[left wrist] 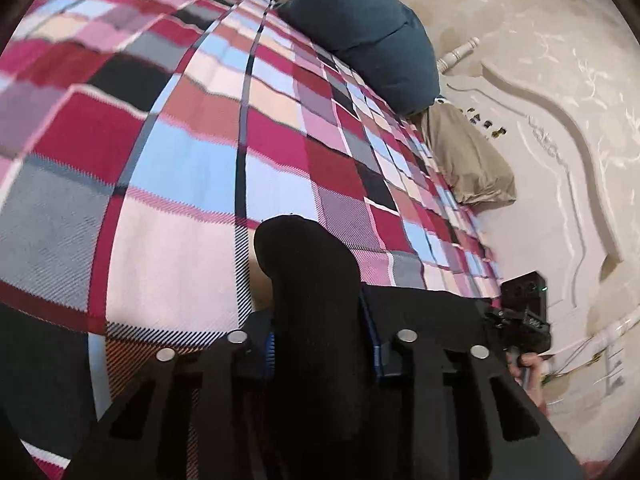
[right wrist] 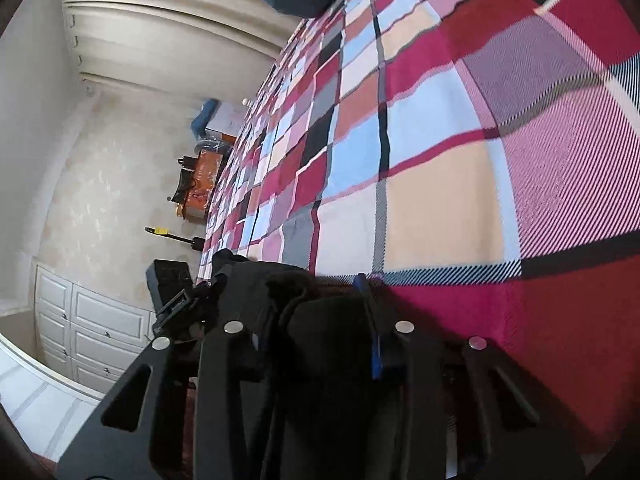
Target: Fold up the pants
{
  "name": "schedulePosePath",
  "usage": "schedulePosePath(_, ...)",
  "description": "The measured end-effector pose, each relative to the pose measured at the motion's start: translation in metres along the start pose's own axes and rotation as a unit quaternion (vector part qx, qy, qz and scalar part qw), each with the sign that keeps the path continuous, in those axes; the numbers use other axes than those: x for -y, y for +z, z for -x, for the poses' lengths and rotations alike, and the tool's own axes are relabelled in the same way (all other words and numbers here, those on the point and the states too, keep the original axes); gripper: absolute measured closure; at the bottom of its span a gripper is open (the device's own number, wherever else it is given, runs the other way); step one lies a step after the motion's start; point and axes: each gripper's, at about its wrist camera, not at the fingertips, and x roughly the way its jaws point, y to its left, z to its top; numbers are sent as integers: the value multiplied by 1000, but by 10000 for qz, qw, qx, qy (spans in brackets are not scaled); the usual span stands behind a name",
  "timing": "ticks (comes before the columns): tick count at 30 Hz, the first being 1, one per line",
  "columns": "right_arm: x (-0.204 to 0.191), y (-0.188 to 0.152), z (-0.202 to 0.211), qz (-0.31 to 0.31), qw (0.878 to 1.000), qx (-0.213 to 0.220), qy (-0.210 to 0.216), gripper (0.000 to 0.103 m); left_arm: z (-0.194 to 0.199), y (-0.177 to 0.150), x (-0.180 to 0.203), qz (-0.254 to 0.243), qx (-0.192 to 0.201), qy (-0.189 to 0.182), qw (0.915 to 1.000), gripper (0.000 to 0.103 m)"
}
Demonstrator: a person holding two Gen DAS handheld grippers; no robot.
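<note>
Matte black linkage arms fill the lower part of both wrist views, each left gripper (left wrist: 320, 344) and right gripper (right wrist: 320, 344) arm pinned by round silver rivets and cut with slotted openings. Blue pads edge the inner fingers (right wrist: 375, 354). At lower right of the left view, bare fingertips of a hand (left wrist: 527, 368) show beside a black camera block.

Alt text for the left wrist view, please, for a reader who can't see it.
The left gripper is shut on a bunched fold of black pants, held above a bed covered by a plaid blanket in pink, red, blue and grey. A dark teal pillow lies at the far end, and the right gripper shows at right.
</note>
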Motion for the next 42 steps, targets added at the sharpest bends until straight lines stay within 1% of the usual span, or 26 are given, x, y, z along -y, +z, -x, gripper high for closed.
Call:
schedulePosePath(2,-1,1,0,27,10000,63,-26,70,-1,3,10,-318,53,283,9991,73)
schedulePosePath(5,0,5,-2,20,9999,118,-9,71,-1,8,16,-504,119,456,9976,73)
schedulePosePath(8,-2,9,-6,32,9999,148,-19,71,-4,15,14,-467,108,438,9979,73)
schedulePosePath(12,1,13,-1,52,9998,196,-32,71,-8,28,13,-423,126,452,9980,73)
schedulePosePath(21,0,41,-12,-21,9997,247,-31,71,-24,55,7,-333,100,522,9980,73)
schedulePosePath(25,5,43,-15,-107,9996,247,3,71,-30,61,2,-303,32,501,9983,73)
schedulePosePath(31,14,41,-17,-279,9992,254,96,70,-34,61,-9,-101,-25,330,9994,72)
schedulePosePath(33,15,40,-17,-304,9991,262,113,70,-35,61,-14,31,-49,232,9997,69)
schedulePosePath(34,14,39,-16,-306,9991,263,117,69,-36,61,-16,79,-65,191,9998,63)
schedulePosePath(36,16,39,-15,-348,9989,267,146,67,-36,60,-22,174,-106,-1,9998,58)
schedulePosePath(38,19,37,-13,-414,9985,283,209,60,-32,57,-25,246,-74,-270,9993,47)
schedulePosePath(39,20,36,-11,-437,9982,300,263,59,-29,55,-24,232,-43,-316,9992,44)
schedulePosePath(41,19,30,-5,-486,9977,342,319,51,-21,47,-20,147,51,-392,9991,32)
schedulePosePath(42,18,26,-1,-499,9977,345,317,49,-16,39,-17,52,81,-443,9990,31)
